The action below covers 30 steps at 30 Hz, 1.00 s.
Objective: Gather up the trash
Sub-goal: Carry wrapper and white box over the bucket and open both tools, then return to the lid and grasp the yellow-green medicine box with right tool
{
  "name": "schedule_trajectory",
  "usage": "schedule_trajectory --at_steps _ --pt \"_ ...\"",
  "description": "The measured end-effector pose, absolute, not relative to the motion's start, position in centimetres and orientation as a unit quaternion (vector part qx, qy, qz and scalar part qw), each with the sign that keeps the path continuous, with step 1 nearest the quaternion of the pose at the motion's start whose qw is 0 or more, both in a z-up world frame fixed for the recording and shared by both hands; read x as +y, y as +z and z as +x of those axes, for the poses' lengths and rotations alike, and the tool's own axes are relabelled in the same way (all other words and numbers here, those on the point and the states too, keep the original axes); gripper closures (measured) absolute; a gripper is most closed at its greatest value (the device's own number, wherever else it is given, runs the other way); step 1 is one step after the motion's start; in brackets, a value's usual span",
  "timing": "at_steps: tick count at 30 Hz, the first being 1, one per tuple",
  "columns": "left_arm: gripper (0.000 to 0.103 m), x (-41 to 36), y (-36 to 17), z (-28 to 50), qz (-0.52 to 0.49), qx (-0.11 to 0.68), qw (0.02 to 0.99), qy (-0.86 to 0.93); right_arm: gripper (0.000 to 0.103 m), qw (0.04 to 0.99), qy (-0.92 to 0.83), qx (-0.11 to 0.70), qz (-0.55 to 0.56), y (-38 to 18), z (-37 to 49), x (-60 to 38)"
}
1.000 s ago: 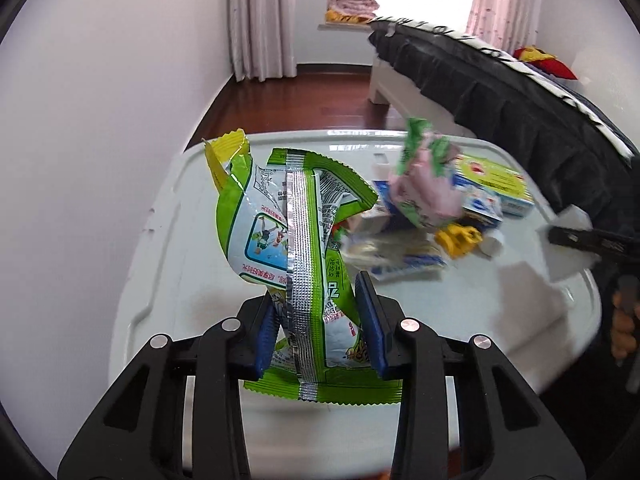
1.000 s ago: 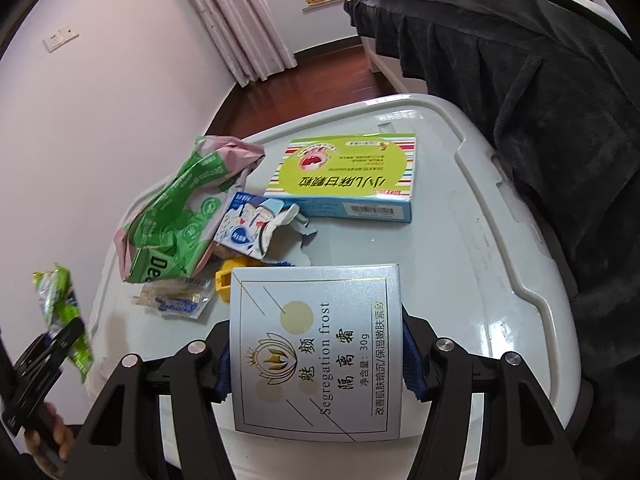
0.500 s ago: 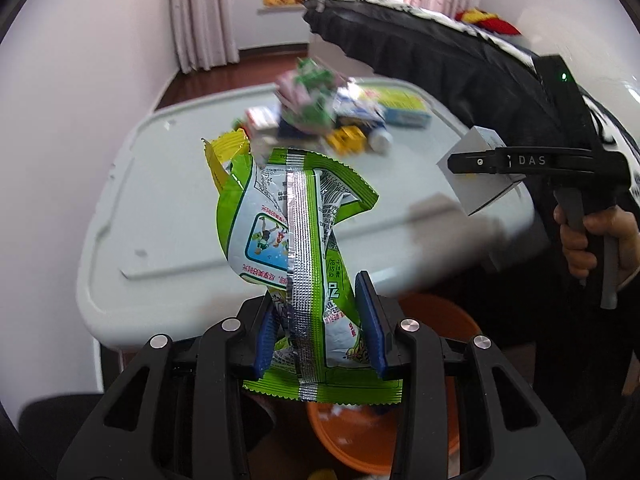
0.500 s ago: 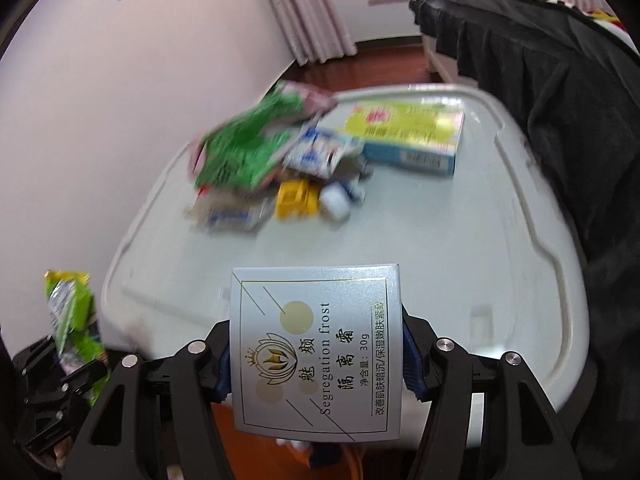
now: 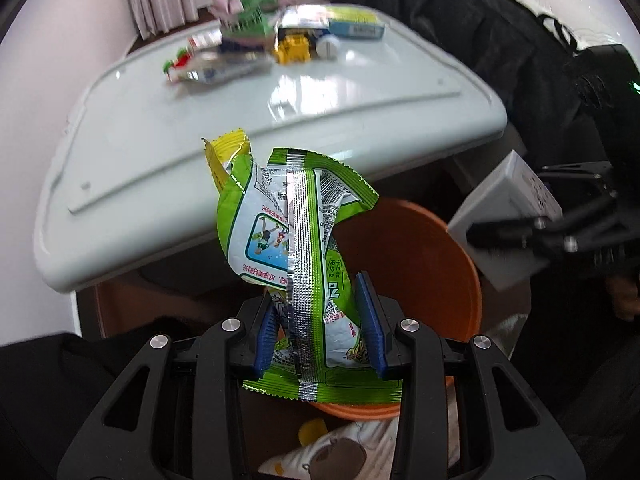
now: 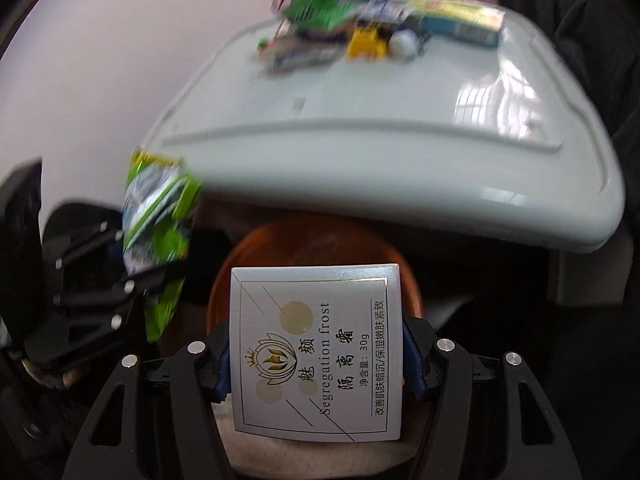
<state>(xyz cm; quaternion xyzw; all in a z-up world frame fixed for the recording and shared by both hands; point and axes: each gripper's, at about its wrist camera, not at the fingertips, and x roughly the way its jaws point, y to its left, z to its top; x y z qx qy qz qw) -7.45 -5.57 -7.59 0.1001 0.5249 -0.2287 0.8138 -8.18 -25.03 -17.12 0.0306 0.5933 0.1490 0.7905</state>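
Left wrist view: the left claw (image 5: 320, 320) grips a crinkly green foil wrapper (image 5: 296, 240) above a round orange bin (image 5: 420, 256). The right claw (image 6: 316, 360) clamps a flat white cardboard box (image 6: 316, 352).

The snack wrapper (image 5: 296, 256) is bright green with a white panel carrying a small cartoon picture, a ribbed silver seam down its middle and a yellow torn corner. The small box (image 6: 316, 352) is white, lined in thin gold with pale gold discs, a gold lotus crest and black lettering. Both grippers are black with blue pads (image 5: 370, 320) — silver screws dot the left gripper (image 5: 320, 320) and the right gripper (image 6: 316, 360) alike. The bin (image 5: 420, 264) is orange. The counter (image 6: 380, 120) is pale grey-white and glossy; on it lie a yellow item (image 6: 366, 42), a crumpled green-and-pink bag (image 5: 246, 12) and a carton (image 5: 354, 20) in yellow-green and blue.
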Motion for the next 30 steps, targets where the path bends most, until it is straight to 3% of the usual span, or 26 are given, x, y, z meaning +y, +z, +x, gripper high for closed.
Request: schedule_trajectory --at_steps 10,11,14,30 --pt "0.067 -5.5 -9.3 -7.4 0.096 0.557 0.79 -0.237 0.04 0.77 0.151 0.619 0.034 -19.0 -8.2 -24.6" --pt "0.061 -5.4 -9.2 -7.5 0.094 0.556 0.79 -0.24 0.039 0.769 0.152 0.62 0.036 -19.1 -8.1 -24.5" --pt "0.007 -5.5 -9.3 -7.0 0.105 0.553 0.796 -0.222 0.017 0.771 0.151 0.617 0.045 -19.1 -7.8 -24.7" --pt "0.007 -3.9 -7.5 -4.8 0.073 0.539 0.814 -0.202 0.017 0.788 0.142 0.591 0.098 -16.6 -5.3 -28.0"
